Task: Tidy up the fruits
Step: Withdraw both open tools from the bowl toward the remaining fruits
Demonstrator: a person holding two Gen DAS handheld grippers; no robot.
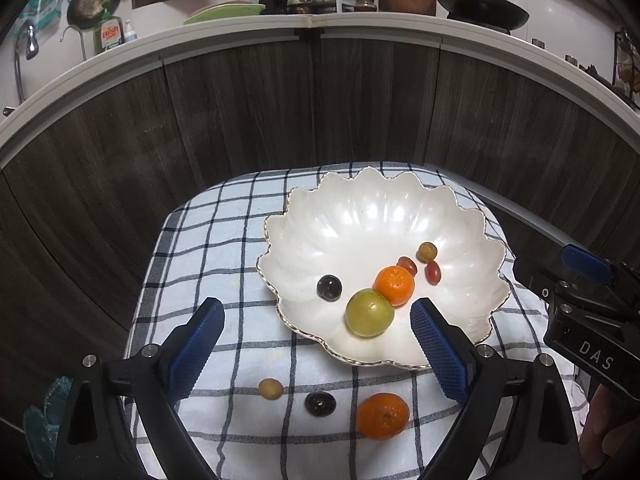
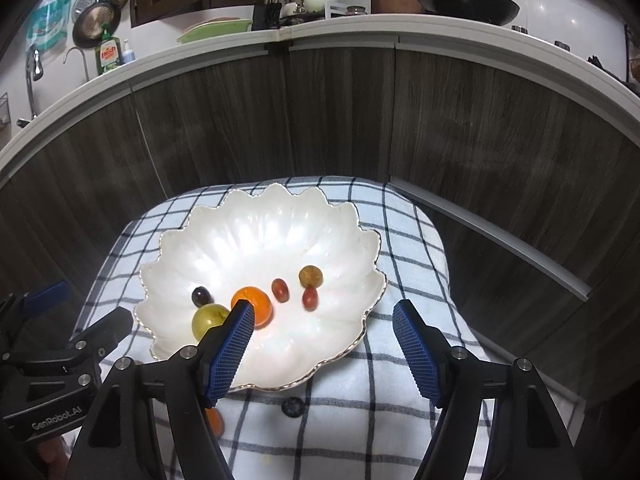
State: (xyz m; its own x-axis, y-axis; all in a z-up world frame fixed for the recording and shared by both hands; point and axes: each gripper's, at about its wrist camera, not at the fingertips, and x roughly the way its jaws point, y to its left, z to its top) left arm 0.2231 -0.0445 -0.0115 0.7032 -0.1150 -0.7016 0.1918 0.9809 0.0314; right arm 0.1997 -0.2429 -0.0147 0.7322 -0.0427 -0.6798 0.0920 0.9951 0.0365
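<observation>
Blueberry [image 2: 292, 407], right wrist view only

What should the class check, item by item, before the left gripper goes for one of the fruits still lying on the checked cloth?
1. Left gripper open and holding nothing: ok.
2. Right gripper open and holding nothing: ok.
3. Fruits left on the checked cloth: orange mandarin, dark grape, small tan fruit; all in plain view: ok.
4. These three lie apart from one another, so the jaws can close on one alone: ok.
5. Free room in the white scalloped dish; its far half is bare: ok.
6. Whether a further dark fruit near the dish is within the left gripper's reach: cannot tell.
</observation>
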